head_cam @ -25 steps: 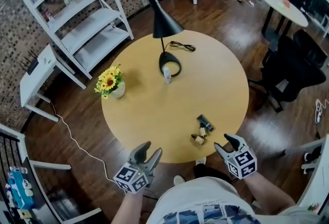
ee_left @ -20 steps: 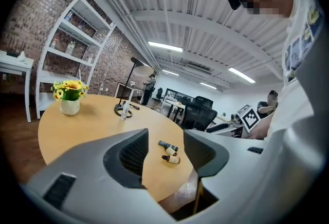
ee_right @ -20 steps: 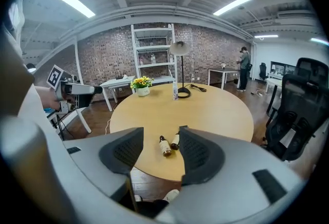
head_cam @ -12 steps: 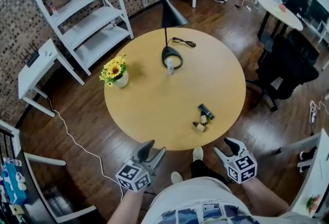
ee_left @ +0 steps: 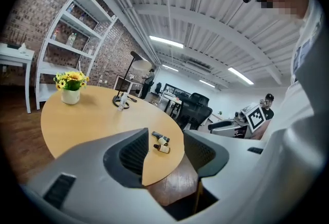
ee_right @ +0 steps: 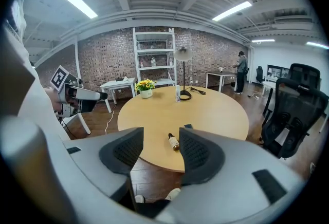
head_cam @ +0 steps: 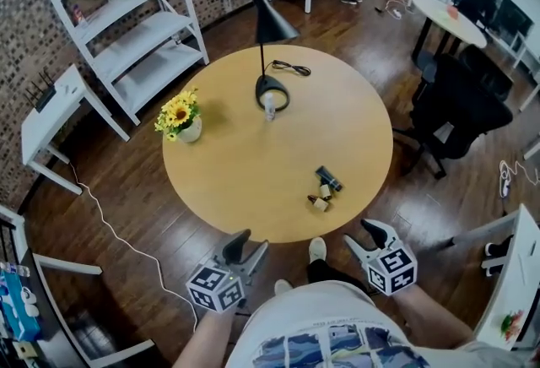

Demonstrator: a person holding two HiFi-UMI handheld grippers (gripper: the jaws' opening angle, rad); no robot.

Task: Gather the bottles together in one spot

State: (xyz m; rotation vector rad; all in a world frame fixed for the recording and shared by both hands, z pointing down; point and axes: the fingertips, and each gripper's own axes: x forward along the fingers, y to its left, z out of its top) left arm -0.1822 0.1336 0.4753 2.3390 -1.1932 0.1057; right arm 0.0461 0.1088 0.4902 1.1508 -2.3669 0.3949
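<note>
Two small amber bottles and a dark flat bottle lie close together near the front right edge of the round wooden table. A white bottle stands far off by the lamp base. My left gripper is open and empty over the floor, just short of the table's near edge. My right gripper is also open and empty, to the right of the bottles and off the table. In the left gripper view the amber bottles show between the jaws. In the right gripper view one amber bottle lies between them.
A black desk lamp with its cable and a vase of yellow flowers stand on the table's far half. A white shelf unit stands behind on the left, a black office chair on the right. The person's shoes are under the near edge.
Both grippers have drawn back a little from the table's near edge, and the view has pulled back with them. The bottles lie where they were.
</note>
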